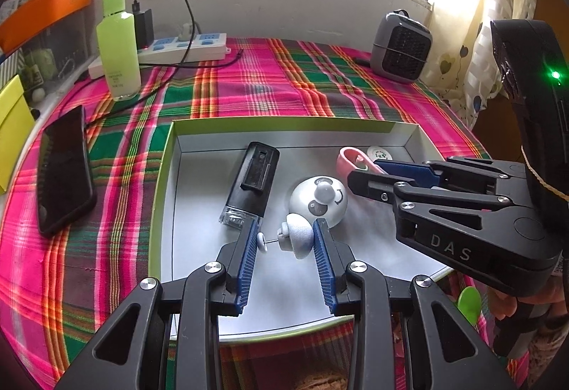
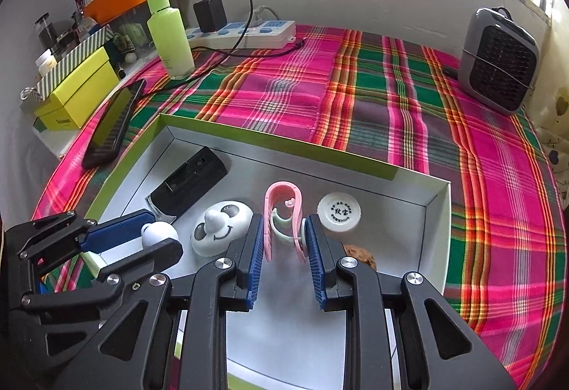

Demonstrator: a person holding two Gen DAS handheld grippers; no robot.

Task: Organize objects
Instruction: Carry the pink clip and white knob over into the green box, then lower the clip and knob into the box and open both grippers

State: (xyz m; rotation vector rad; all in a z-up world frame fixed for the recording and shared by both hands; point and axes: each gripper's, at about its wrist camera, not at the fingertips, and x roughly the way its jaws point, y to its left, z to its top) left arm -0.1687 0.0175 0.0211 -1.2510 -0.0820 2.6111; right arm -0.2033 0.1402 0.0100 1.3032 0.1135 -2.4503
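Two grippers hold small things over a shallow green-rimmed box [image 2: 284, 141] on a plaid cloth [image 2: 409, 98].

The left gripper [image 1: 284, 235] pinches a small white push-pin-like knob [image 1: 293, 237]; the right gripper [image 2: 284, 235], marked "DAS" on its body, pinches a pink clip [image 2: 282, 208]. In the box lie a black device [image 2: 193, 178], a white panda-face dome [image 2: 220, 226] and a round white cap [image 2: 338, 212] with print too small to read. Beyond stand a green bottle [image 2: 170, 34], a power strip [image 2: 245, 31], a phone [image 2: 112, 125] and a small grey heater [image 2: 498, 63].
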